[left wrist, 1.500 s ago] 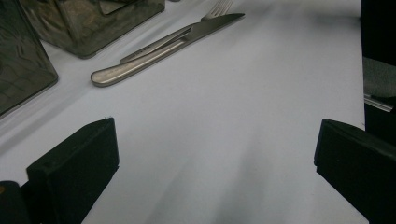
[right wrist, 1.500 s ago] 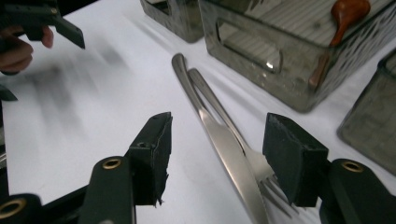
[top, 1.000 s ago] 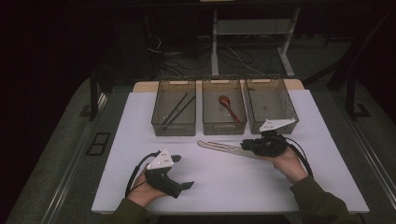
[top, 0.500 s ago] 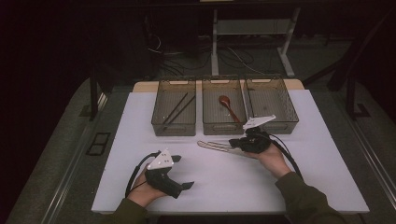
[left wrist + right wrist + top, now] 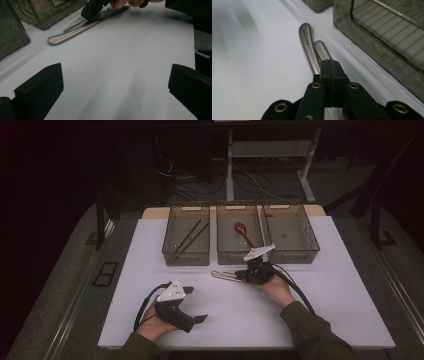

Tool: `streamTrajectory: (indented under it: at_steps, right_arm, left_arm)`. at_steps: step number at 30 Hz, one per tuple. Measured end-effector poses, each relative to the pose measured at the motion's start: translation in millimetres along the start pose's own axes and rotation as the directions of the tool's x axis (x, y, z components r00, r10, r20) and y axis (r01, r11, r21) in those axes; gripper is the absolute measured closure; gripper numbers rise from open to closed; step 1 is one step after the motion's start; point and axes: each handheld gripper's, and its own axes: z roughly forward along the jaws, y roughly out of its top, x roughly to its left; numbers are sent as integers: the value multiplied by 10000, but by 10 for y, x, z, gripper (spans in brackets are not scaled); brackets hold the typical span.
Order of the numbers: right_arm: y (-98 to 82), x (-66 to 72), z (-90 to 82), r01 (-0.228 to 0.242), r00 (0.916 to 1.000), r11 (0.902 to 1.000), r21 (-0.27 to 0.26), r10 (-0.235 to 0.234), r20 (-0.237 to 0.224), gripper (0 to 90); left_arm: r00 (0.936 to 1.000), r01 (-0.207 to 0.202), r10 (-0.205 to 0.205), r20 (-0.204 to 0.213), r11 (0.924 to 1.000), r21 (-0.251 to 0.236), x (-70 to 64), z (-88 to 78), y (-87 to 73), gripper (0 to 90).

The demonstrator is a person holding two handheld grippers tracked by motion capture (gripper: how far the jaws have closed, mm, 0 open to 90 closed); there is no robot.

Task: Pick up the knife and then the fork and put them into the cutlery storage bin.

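Counting what's sitting out here: three see-through grey mesh bins (image 5: 186,254) lining up at the back, two brushed-steel cutlery handles (image 5: 308,46) lying side by side, two black chopsticks (image 5: 191,235), and one brown wooden spoon (image 5: 243,231).

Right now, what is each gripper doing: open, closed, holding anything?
Left gripper: open, holding nothing, low over the white table.
Right gripper: closed over two metal utensil handles; whether it grips one cannot be told.
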Motion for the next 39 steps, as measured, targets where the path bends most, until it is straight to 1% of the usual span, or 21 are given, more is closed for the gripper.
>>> streamTrajectory:
  at_steps: [2,7,9,10,12,21,26,28,29,32,34,35,36,37,38,39]
  right_arm:
    - [-2,-6,0,-27,10000,10000,7,27,19,900]
    - [-11,-23,-6,145,9998,9998,142,-148,147,900]
    - [-13,-20,-5,81,9999,9998,191,-83,104,900]
    - [-12,-18,-3,181,9998,9997,190,-183,112,900]
    - [-10,-11,-5,230,9997,9995,230,-232,100,900]
    - [-13,23,-10,649,9974,9972,373,-637,-338,900]
    - [-10,41,-1,806,9965,9961,358,-797,-251,900]
    - [-4,41,-15,670,9970,9973,316,-656,-416,900]
    - [4,43,-28,696,9965,9972,271,-682,-481,900]
    - [33,52,-91,766,9958,9966,317,-749,-518,829]
    - [50,46,-124,846,9949,9947,582,-811,-607,770]
    - [62,47,-135,878,9941,9921,895,-815,-722,740]
    - [69,51,-139,961,9931,9893,1095,-880,-771,729]
    - [84,50,-147,1237,9909,9822,1415,-1146,-709,722]
    - [99,45,-147,1419,9886,9762,1640,-1314,-731,712]
    - [116,53,-147,1507,9873,9724,1783,-1390,-765,711]
  left_arm:
    - [10000,-3,3,15,10000,16,-2,3,2,0]
    - [10000,5,-6,31,10000,59,-4,8,0,0]
    - [10000,10,-10,26,10000,27,-3,7,-1,0]
    - [10000,9,-9,26,10000,33,-1,5,-1,0]
    - [10000,14,-14,31,10000,31,-2,6,-1,0]
    - [10000,3,-3,52,10000,61,-5,8,1,0]
    - [10000,0,0,63,10000,73,-6,9,2,0]
    - [10000,-10,10,66,10000,58,-6,5,2,0]
    - [10000,-28,27,69,10000,56,-4,3,3,0]
    - [10000,10,-11,83,10000,31,-1,7,-4,0]
    - [10000,-2,2,91,10000,37,-4,6,-2,0]
    - [10000,-1,1,92,10000,32,-5,6,-1,0]
    - [10000,-1,1,99,10000,61,-6,7,3,0]
    - [10000,4,-4,88,10000,45,-8,12,2,0]
    - [10000,-6,6,95,10000,59,-10,14,3,0]
    - [9999,-28,28,100,10000,56,-13,14,4,0]
